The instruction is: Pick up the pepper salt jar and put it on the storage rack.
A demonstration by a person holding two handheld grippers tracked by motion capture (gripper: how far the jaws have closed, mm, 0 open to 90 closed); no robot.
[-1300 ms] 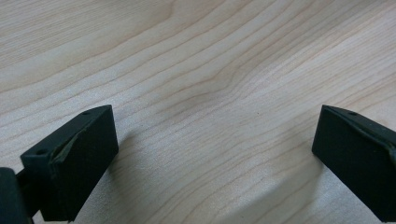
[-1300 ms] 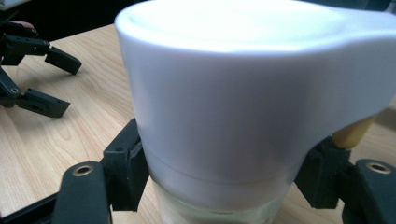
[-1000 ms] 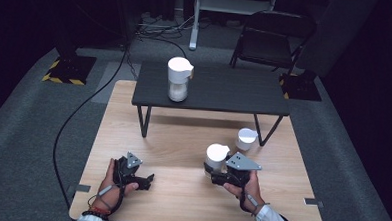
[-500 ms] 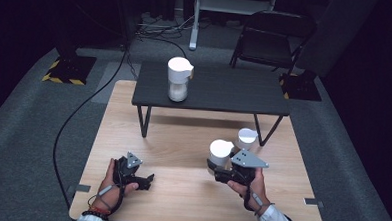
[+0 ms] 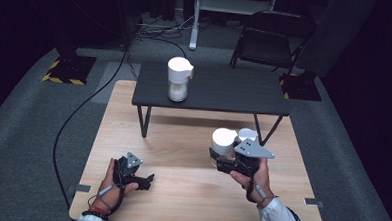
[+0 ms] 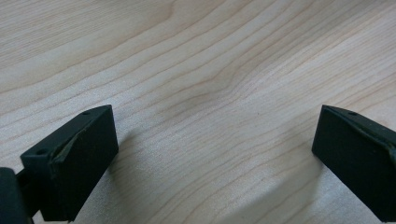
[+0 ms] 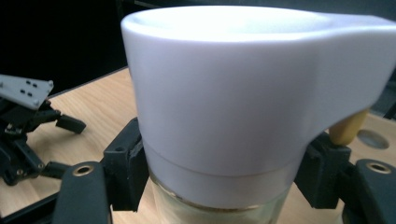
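Note:
My right gripper [image 5: 221, 159] is shut on a jar with a white spouted lid [image 5: 224, 140] and holds it a little above the wooden table [image 5: 182, 140], at the right. In the right gripper view the white lid [image 7: 233, 93] sits over a glass body with pale contents, and the black pads [image 7: 126, 168] press on both sides just under the lid. My left gripper [image 5: 148, 180] rests low at the front left of the table. Its jaws stand wide open over bare wood [image 6: 215, 140] with nothing between them. A second white-lidded jar [image 5: 178, 79] stands upright on the low black table [image 5: 235, 92].
A small white cup [image 5: 247, 134] stands on the wood just behind the held jar. The black table spans the far part of the wooden top on thin legs. A folding chair [image 5: 272, 39] and cables lie on the floor beyond.
My right gripper has risen with the white-lidded jar in it, lifting it off the wood. The left gripper has stayed where it was.

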